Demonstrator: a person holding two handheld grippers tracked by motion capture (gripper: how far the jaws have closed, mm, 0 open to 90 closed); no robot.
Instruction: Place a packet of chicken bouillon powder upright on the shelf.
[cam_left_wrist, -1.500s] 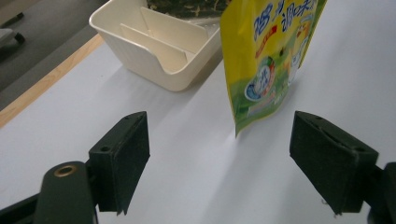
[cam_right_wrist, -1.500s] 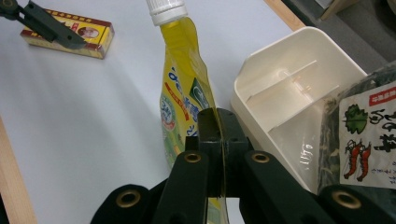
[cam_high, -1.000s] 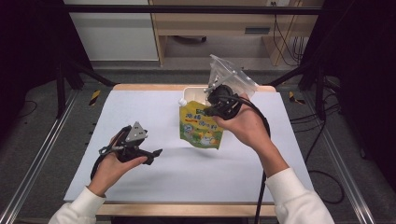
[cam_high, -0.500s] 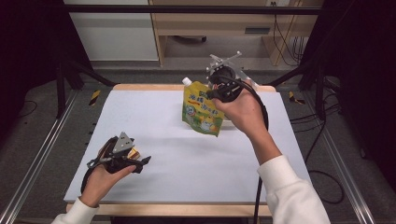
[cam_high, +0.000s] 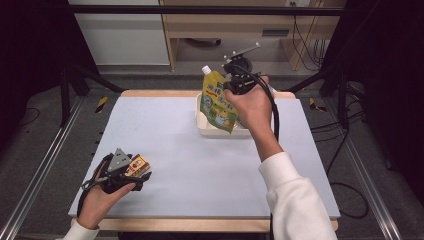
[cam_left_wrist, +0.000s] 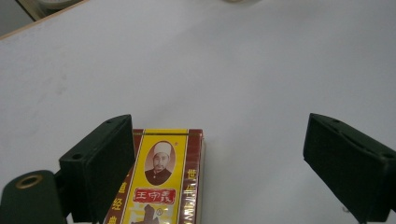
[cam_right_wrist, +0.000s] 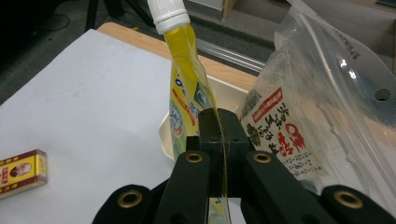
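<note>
Right gripper (cam_right_wrist: 219, 140) clamped on yellow spout pouch (cam_high: 218, 100) above cream tray (cam_high: 205, 127); left gripper (cam_left_wrist: 224, 158) jaws spread, straddling small box (cam_left_wrist: 161, 179), well apart from tray.

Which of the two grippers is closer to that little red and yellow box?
Left. The left gripper has open jaws either side of the box; the right gripper holds a yellow pouch far across the table.

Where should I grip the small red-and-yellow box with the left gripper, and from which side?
Grip the box across its two long side edges, near the middle, coming in low along its length as the left gripper already points. It lies flat on the white table, so its top face offers no hold. The open jaws already straddle it, one pad close to its left edge; centre it first, then close.
</note>
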